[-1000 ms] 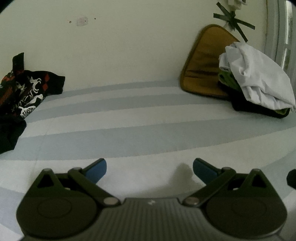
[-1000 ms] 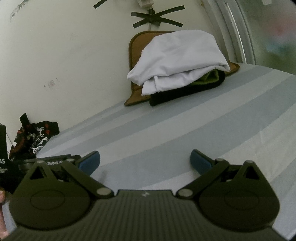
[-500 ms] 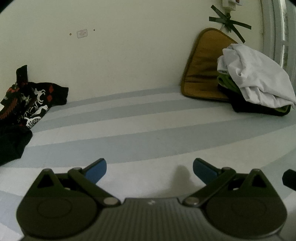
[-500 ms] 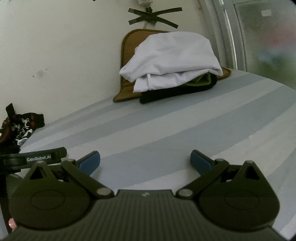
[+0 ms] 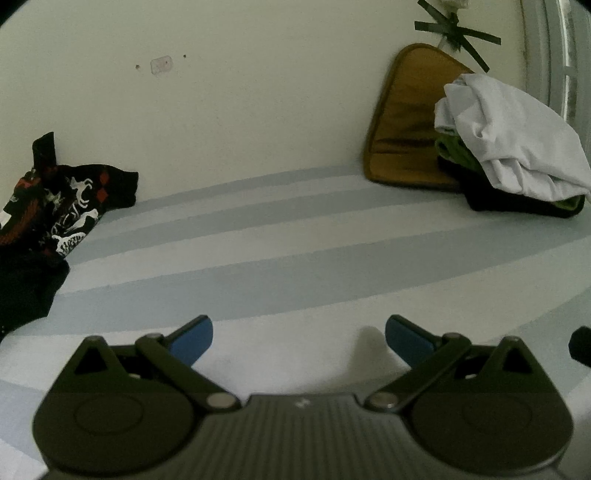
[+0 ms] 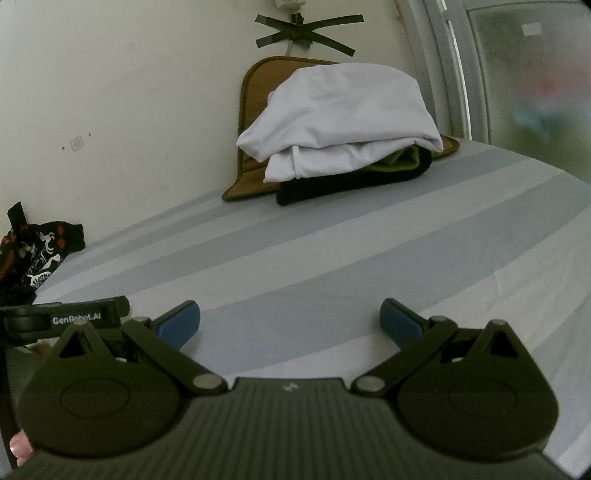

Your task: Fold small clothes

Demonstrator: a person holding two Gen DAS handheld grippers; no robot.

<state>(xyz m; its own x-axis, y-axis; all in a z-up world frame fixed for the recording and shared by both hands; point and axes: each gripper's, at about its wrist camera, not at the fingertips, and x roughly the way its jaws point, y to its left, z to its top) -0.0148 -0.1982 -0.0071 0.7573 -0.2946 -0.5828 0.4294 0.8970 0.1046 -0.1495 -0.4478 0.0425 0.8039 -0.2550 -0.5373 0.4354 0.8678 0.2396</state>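
Observation:
A crumpled black garment with white and red print (image 5: 55, 206) lies at the far left of the striped bed sheet (image 5: 295, 258), against the wall; it also shows in the right wrist view (image 6: 37, 251). A stack of folded clothes, white on top (image 5: 513, 147) over green and black pieces, sits at the far right; in the right wrist view the white piece (image 6: 343, 118) is straight ahead. My left gripper (image 5: 299, 338) is open and empty, low over the sheet. My right gripper (image 6: 290, 323) is open and empty too.
A brown cushion (image 5: 406, 122) leans on the wall behind the stack. Black tape crosses (image 6: 306, 31) are stuck on the wall above. A window frame (image 6: 443, 66) stands at the right. The left gripper's body (image 6: 62, 317) shows at the left of the right wrist view.
Both views have shifted a little: the left one tilted down slightly, the right one swung so the folded stack sits more central. Both grippers stay open.

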